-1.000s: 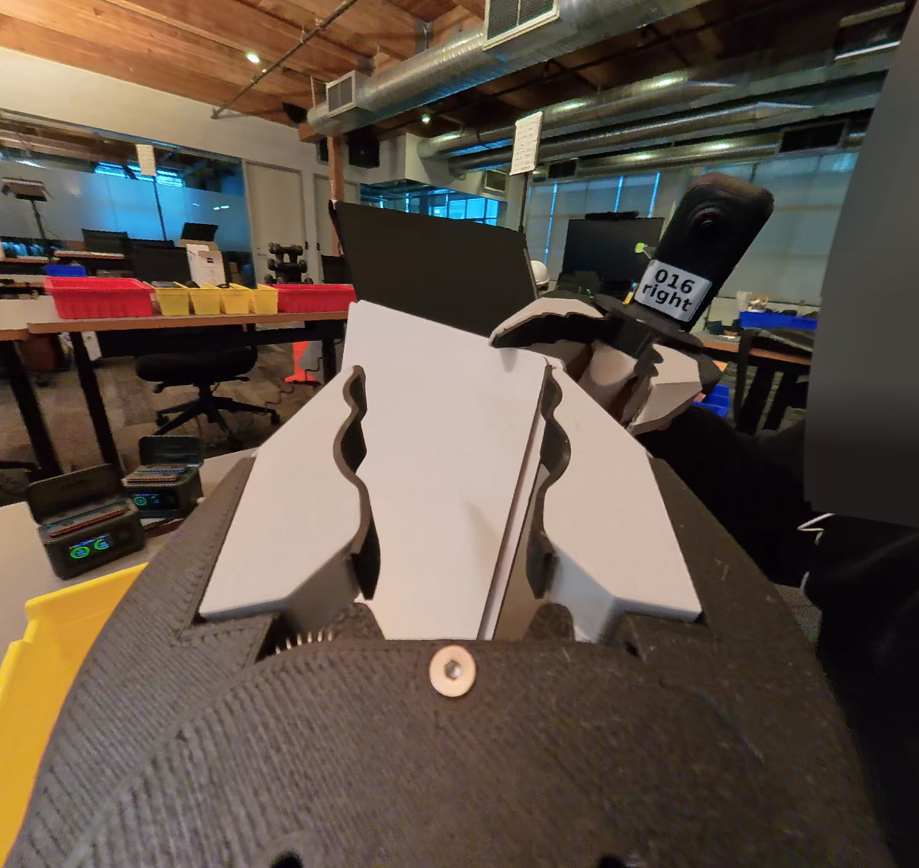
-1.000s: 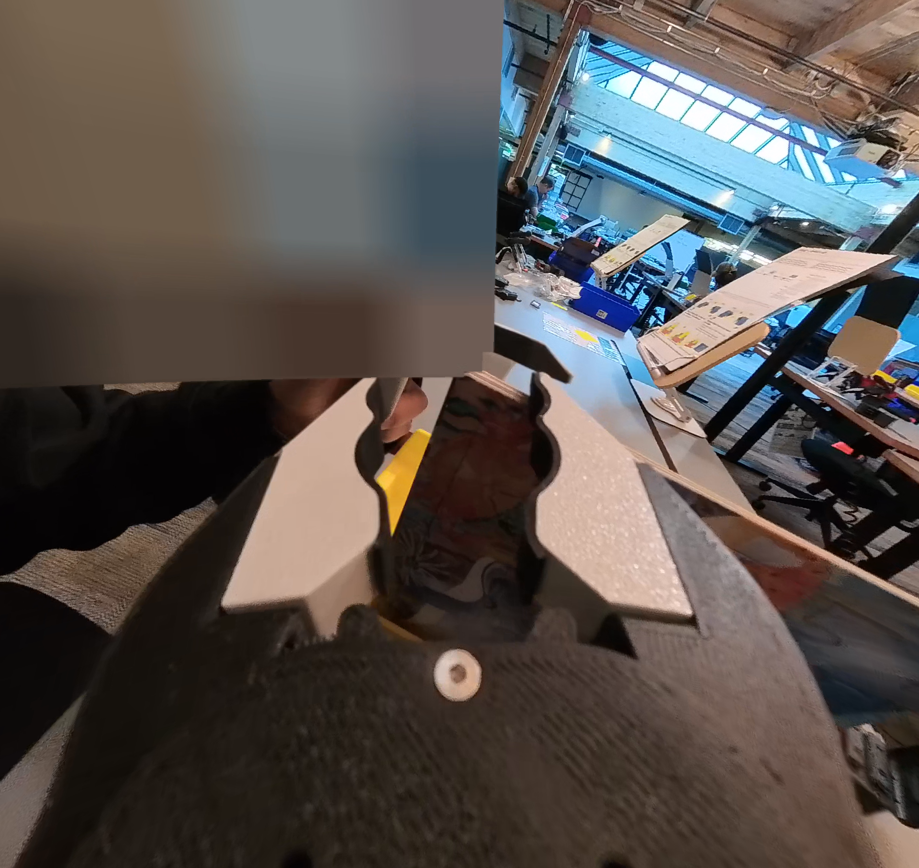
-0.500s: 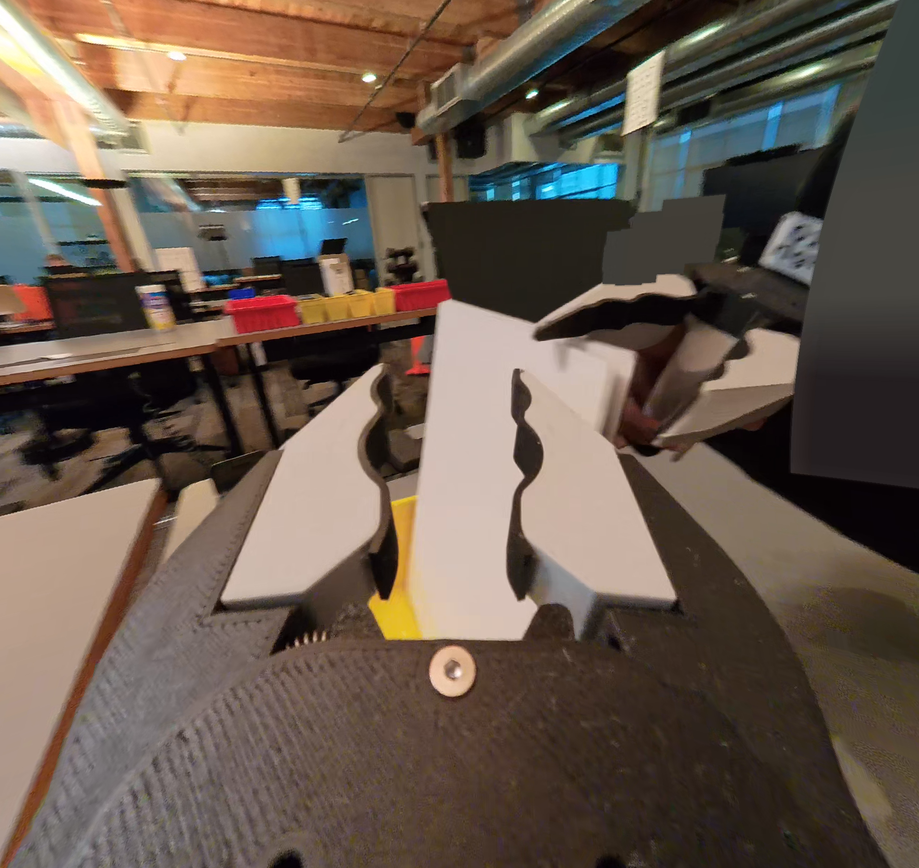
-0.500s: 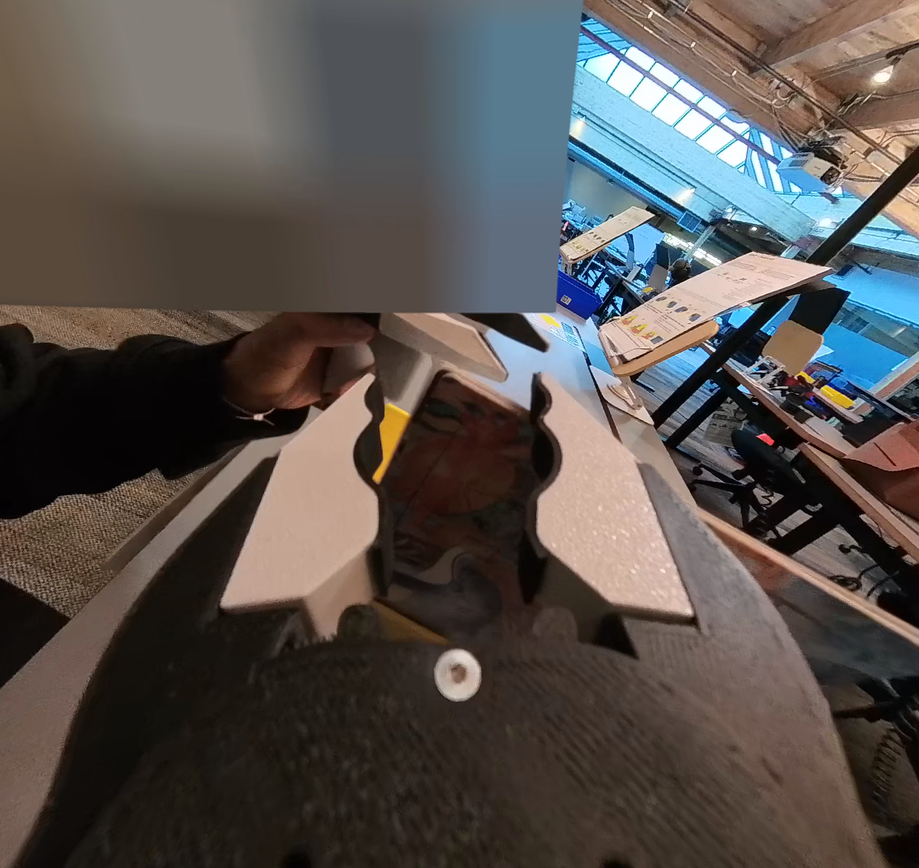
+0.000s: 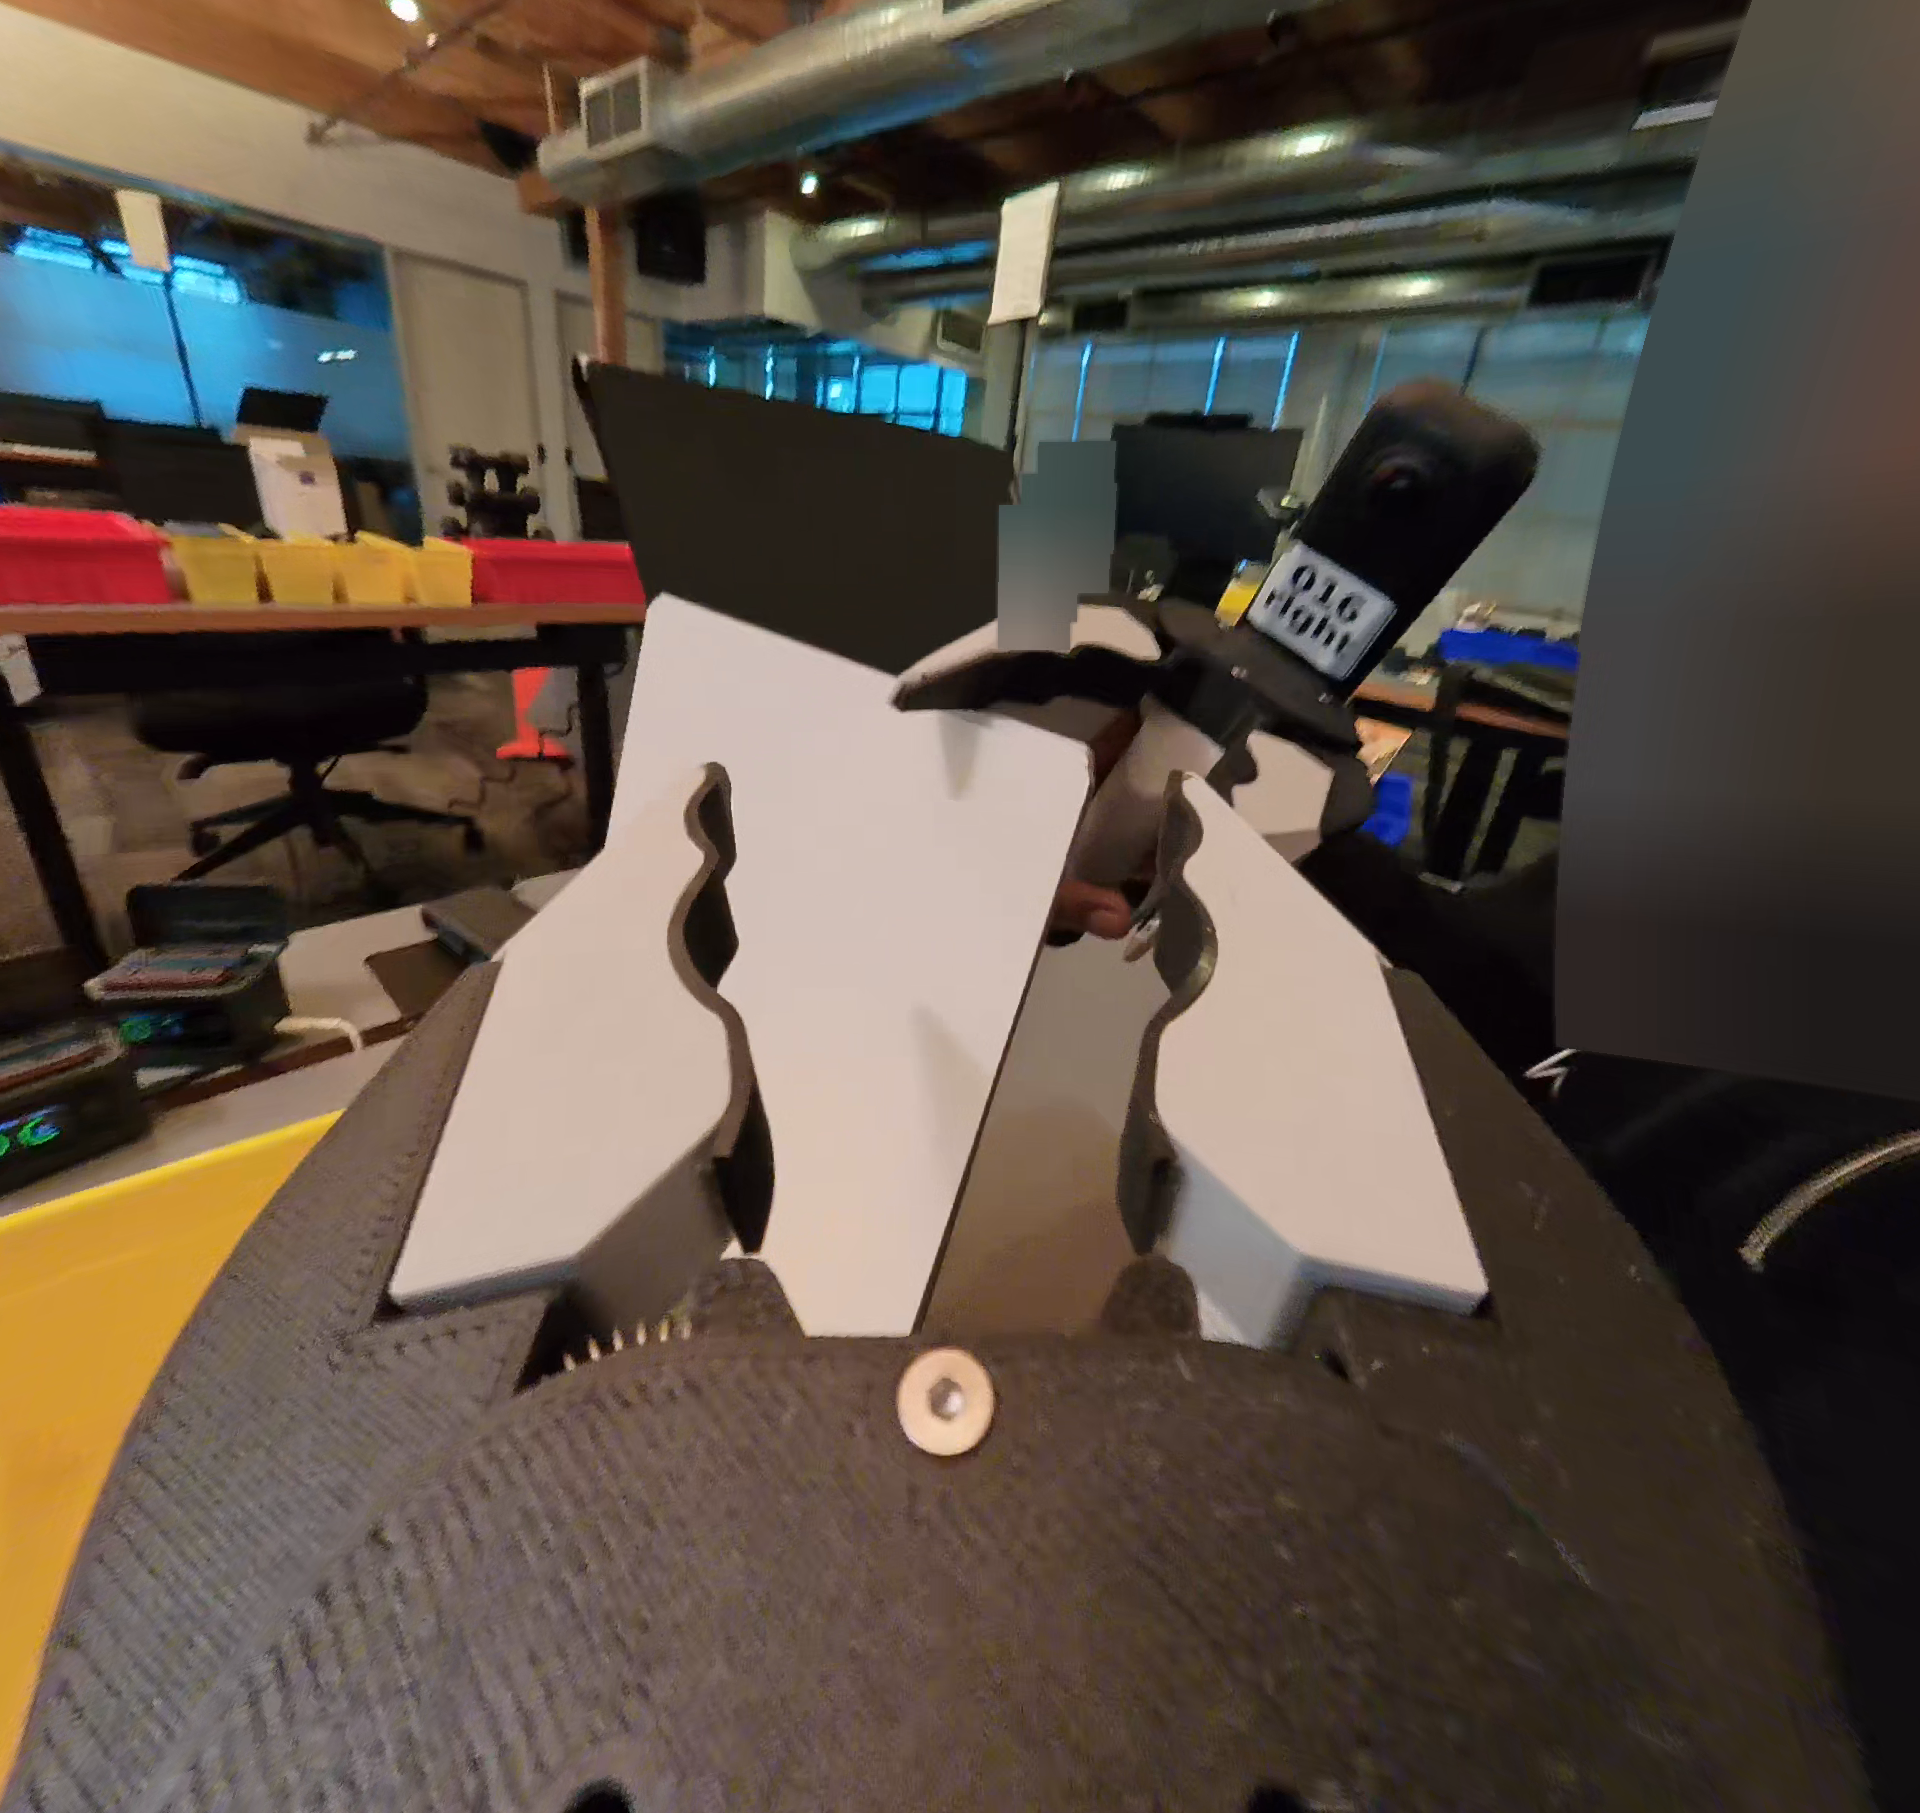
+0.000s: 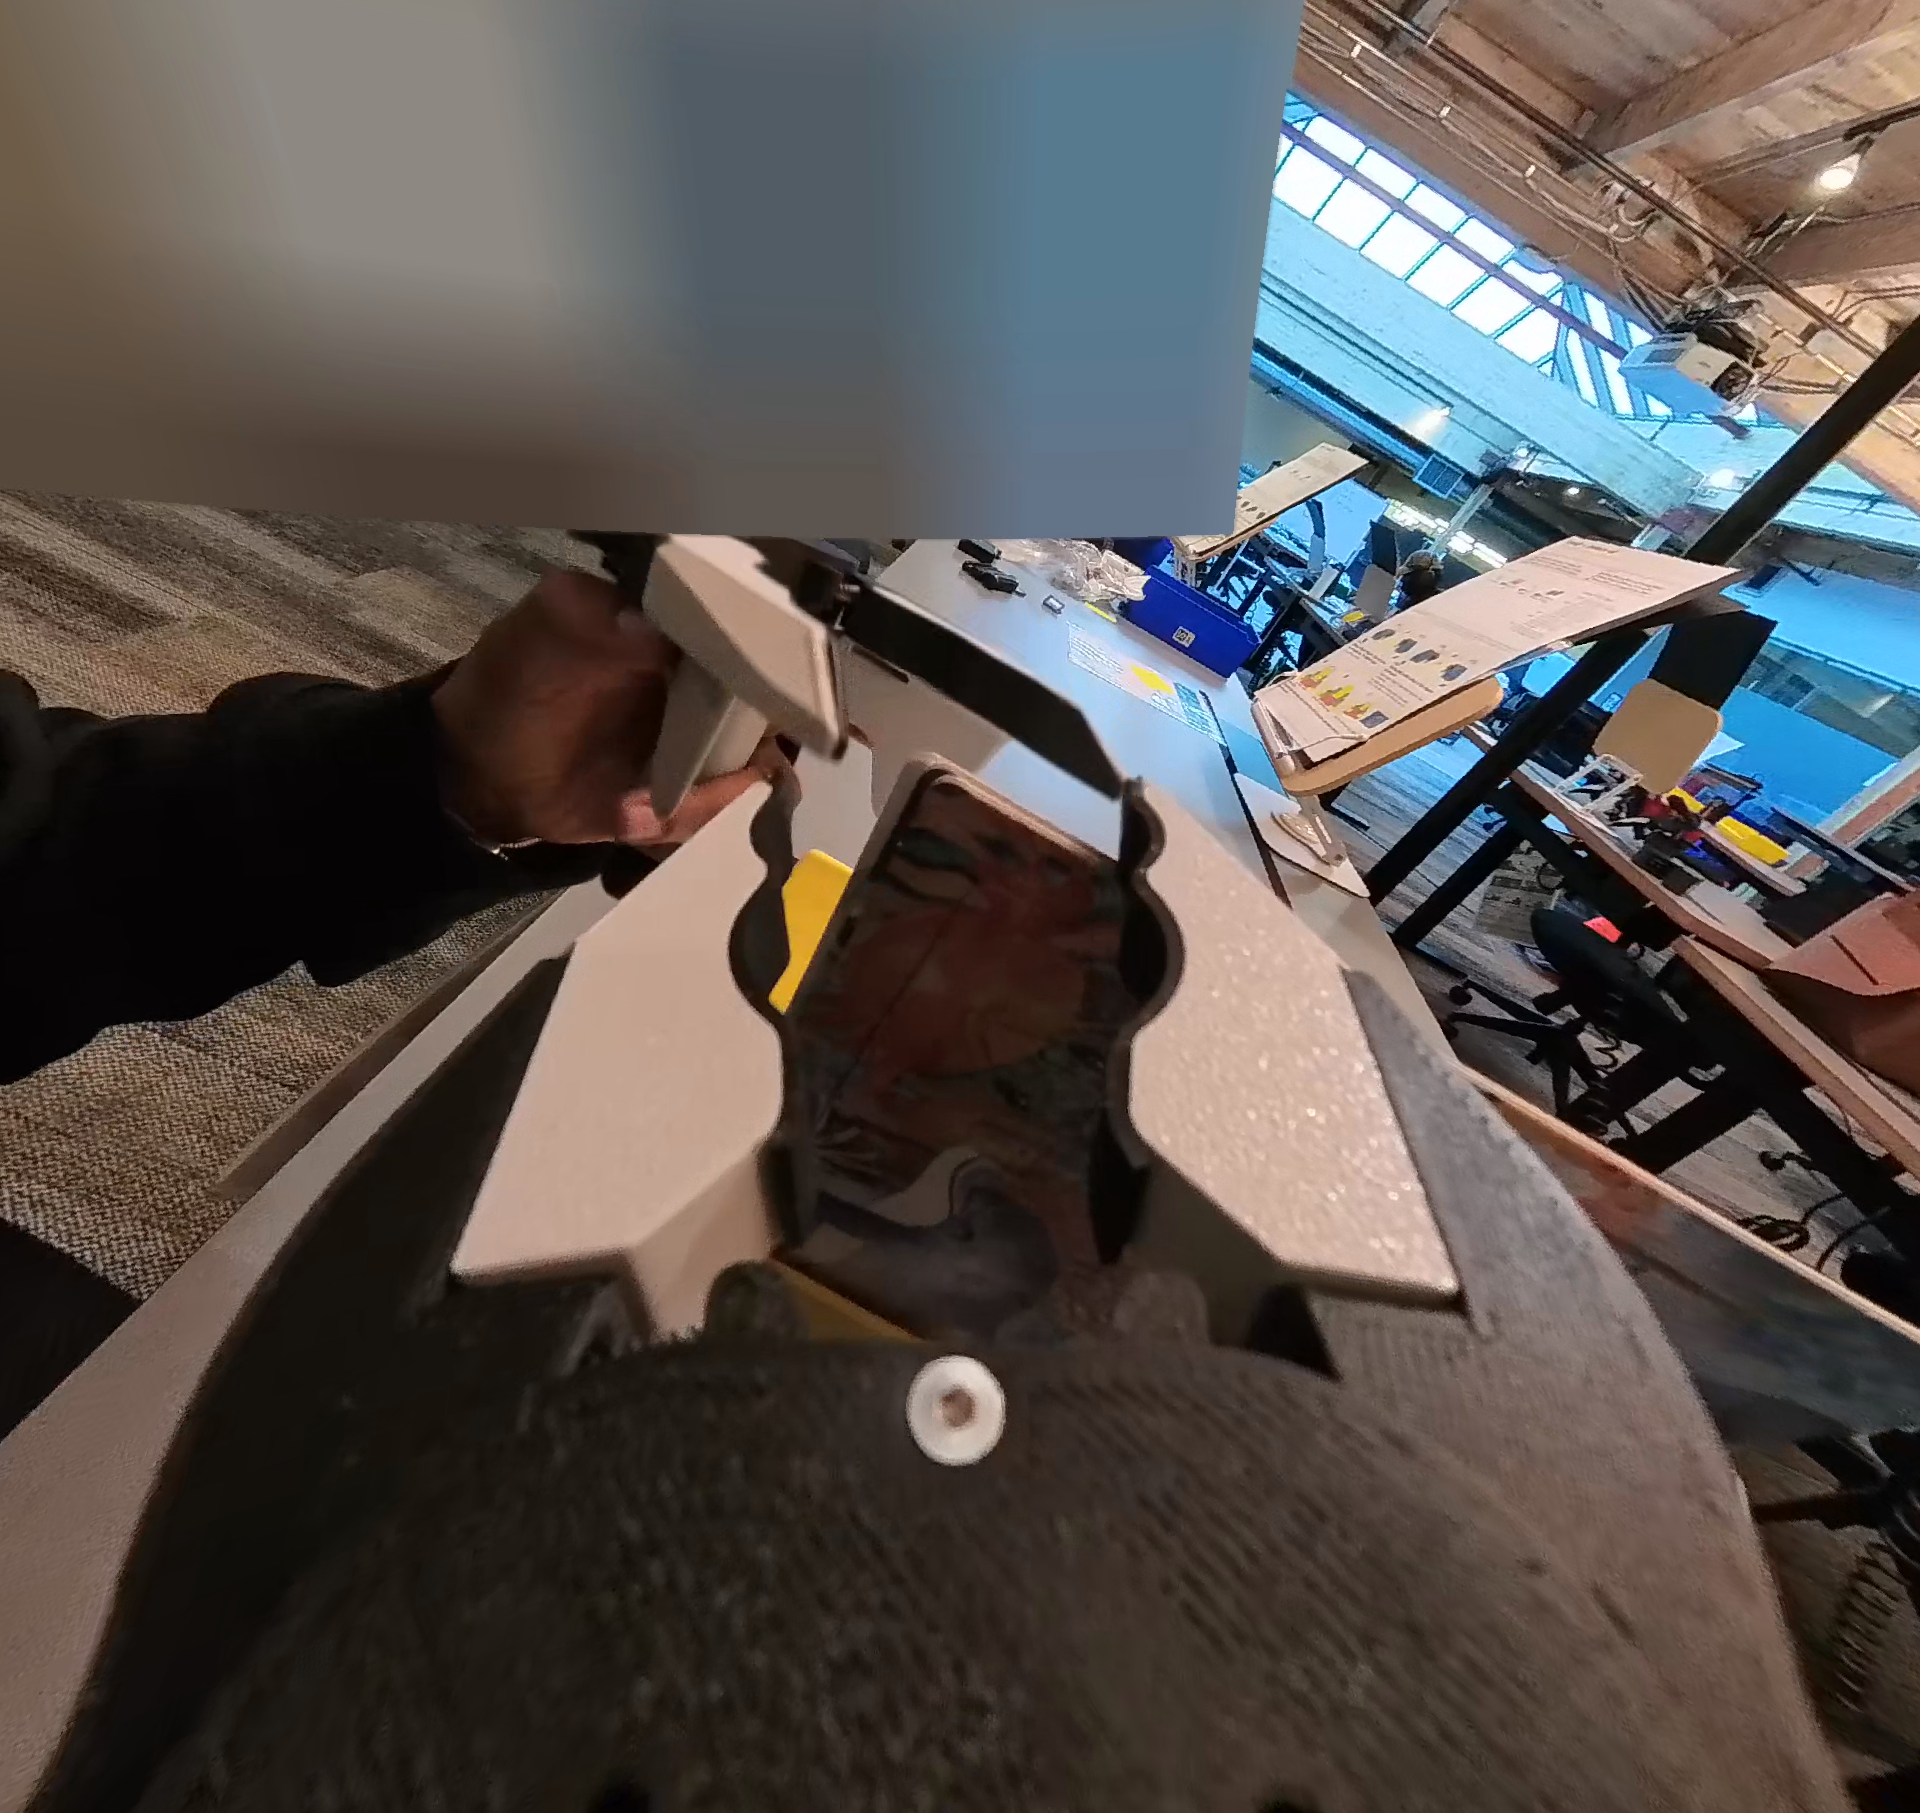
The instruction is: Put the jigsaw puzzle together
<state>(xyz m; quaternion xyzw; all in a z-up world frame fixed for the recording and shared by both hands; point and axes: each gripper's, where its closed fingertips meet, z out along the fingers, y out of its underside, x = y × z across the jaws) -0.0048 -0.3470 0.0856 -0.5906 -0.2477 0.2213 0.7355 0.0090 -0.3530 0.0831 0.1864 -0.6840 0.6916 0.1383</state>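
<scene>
Both grippers are raised off the tabletop (image 6: 1174,745), facing each other. The left gripper (image 5: 940,890) has its jaws well apart; a flat puzzle board (image 5: 873,932) stands tilted between them, its blank grey back showing and a gap beside the right finger, so I cannot tell if it is gripped. The right gripper (image 6: 951,942) has its jaws partly open around the same board's illustrated side. A yellow bin (image 5: 114,1327) sits below left of the left jaws.
</scene>
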